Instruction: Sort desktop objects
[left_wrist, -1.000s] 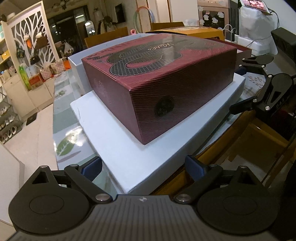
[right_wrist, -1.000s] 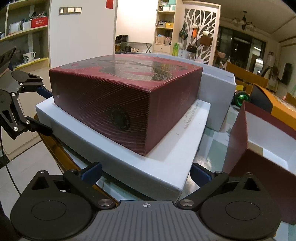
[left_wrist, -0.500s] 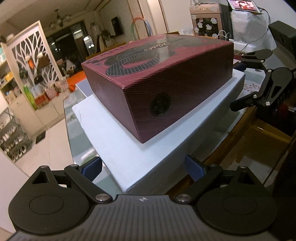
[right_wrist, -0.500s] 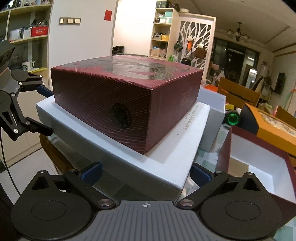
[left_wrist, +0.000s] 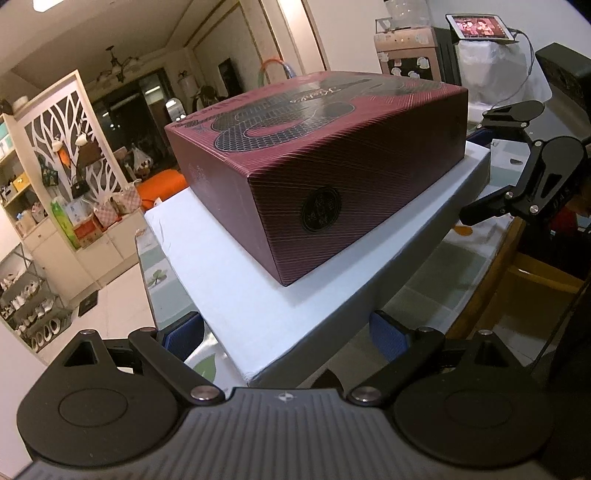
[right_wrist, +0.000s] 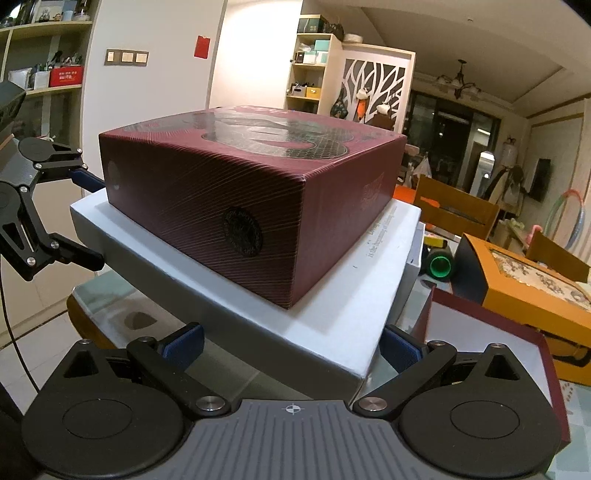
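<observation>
A dark red patterned box (left_wrist: 325, 155) rests on a flat white box (left_wrist: 258, 295); both also show in the right wrist view, red box (right_wrist: 229, 184) on white box (right_wrist: 314, 332). The stack is lifted and tilted above the table. My left gripper (left_wrist: 288, 332) holds one corner of the white box between wide-set fingers. My right gripper (right_wrist: 291, 341) holds the opposite corner the same way. Each gripper shows in the other's view: the right one (left_wrist: 517, 177), the left one (right_wrist: 37, 206).
An open red box with a white inside (right_wrist: 487, 339) lies at the right on the glass table (right_wrist: 122, 306). An orange box (right_wrist: 532, 280) stands behind it. Another white box (right_wrist: 413, 266) is behind the stack. A wooden chair (left_wrist: 517, 288) stands at the table edge.
The stack of two boxes has risen off the table between both grippers and tilted. The pale box behind it has dropped out of the left wrist view.
</observation>
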